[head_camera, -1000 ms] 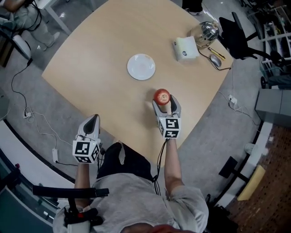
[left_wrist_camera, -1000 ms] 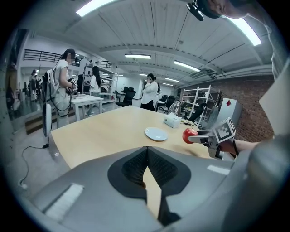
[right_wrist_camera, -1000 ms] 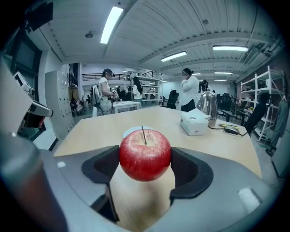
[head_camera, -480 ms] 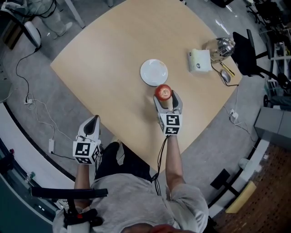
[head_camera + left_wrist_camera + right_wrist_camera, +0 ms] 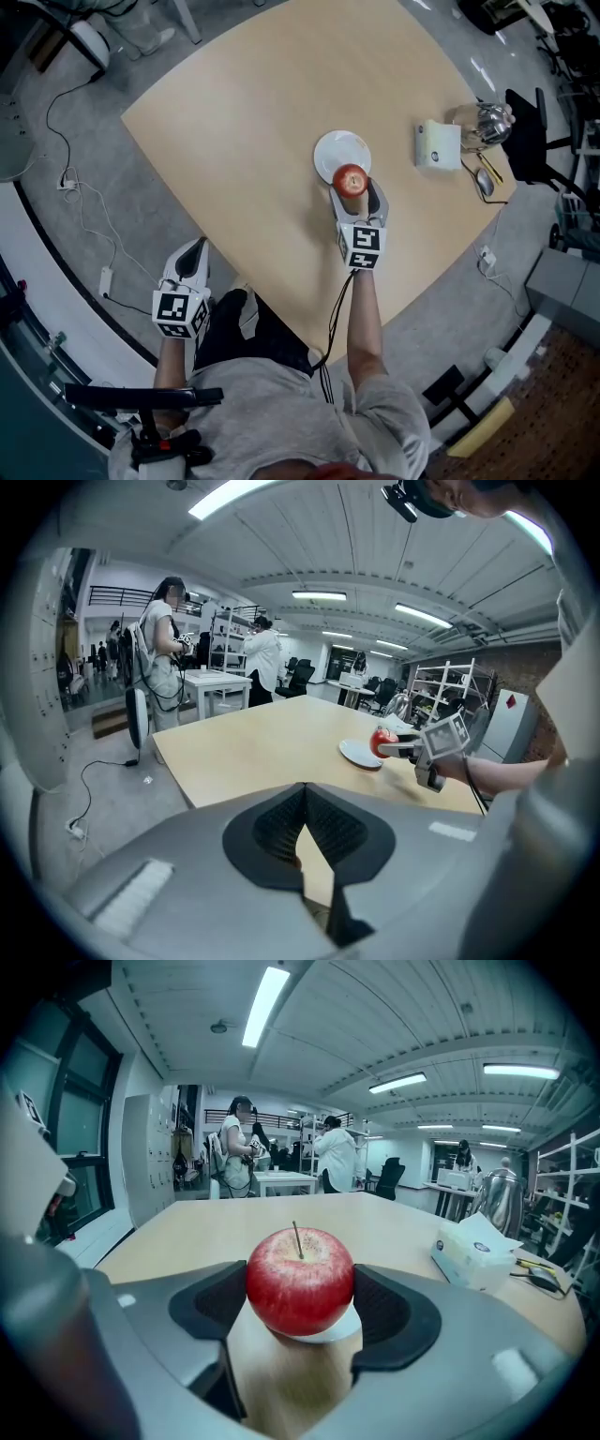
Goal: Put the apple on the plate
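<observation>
A red apple (image 5: pixel 351 180) (image 5: pixel 300 1281) with its stem up is held between the jaws of my right gripper (image 5: pixel 353 193) (image 5: pixel 302 1305), which is shut on it. It hangs just over the near edge of the small white plate (image 5: pixel 334 153) (image 5: pixel 339 1329) on the wooden table (image 5: pixel 253 122). From the left gripper view the apple (image 5: pixel 382 742) and plate (image 5: pixel 357 755) show far to the right. My left gripper (image 5: pixel 189 262) (image 5: pixel 305 829) is off the table's near edge, jaws together with nothing between them.
A white tissue box (image 5: pixel 439 145) (image 5: pixel 473 1251), a shiny kettle (image 5: pixel 485 122), a mouse (image 5: pixel 484 183) and a pen lie at the table's right corner. A black office chair (image 5: pixel 530 131) stands beyond it. Cables run over the floor at left. People stand at far tables.
My right gripper has carried the apple forward across the table, from well short of the plate to over its near edge. The left gripper has stayed where it was.
</observation>
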Motion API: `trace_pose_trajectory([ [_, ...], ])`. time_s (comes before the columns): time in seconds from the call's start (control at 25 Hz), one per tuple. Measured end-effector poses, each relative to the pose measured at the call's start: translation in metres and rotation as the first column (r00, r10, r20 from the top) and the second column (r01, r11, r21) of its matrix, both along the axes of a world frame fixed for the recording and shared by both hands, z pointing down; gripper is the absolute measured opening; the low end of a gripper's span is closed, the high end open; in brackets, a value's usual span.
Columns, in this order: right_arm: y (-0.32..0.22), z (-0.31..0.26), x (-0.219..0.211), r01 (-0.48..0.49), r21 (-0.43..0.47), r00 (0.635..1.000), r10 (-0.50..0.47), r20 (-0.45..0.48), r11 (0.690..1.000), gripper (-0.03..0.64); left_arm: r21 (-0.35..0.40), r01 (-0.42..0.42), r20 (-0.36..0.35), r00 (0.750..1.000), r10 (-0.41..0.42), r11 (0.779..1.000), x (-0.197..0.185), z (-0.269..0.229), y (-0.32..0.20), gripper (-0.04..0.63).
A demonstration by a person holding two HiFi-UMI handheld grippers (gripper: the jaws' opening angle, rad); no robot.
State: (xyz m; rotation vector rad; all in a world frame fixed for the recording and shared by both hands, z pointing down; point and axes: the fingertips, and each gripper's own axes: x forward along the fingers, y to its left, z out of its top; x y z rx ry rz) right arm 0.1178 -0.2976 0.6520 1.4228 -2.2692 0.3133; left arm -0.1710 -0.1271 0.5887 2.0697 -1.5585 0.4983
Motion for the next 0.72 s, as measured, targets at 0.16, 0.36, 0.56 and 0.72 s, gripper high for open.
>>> trace_pose_trajectory([
  [0.16,-0.017,0.007,-0.001,0.004,0.002,1.000,-0.004,-0.005,1.000,0.362,-0.010,0.020,0.007,1.000,-0.020,1.000,-0.004,0.005,-0.001,0.020],
  [0.36,-0.029,0.016,-0.002,0.012,-0.004,1.000,-0.012,-0.010,1.000,0.362,-0.020,0.042,0.014,0.999,-0.041,0.999,-0.008,0.009,-0.001,0.020],
  [0.56,-0.040,0.029,0.000,0.019,-0.018,1.000,-0.020,-0.015,1.000,0.362,-0.026,0.056,0.015,0.998,-0.056,0.998,-0.007,0.015,-0.005,0.020],
  [0.72,-0.042,0.033,-0.002,0.029,-0.023,0.999,-0.029,-0.015,0.999,0.362,-0.034,0.061,0.018,0.998,-0.060,0.998,-0.009,0.015,-0.004,0.020],
])
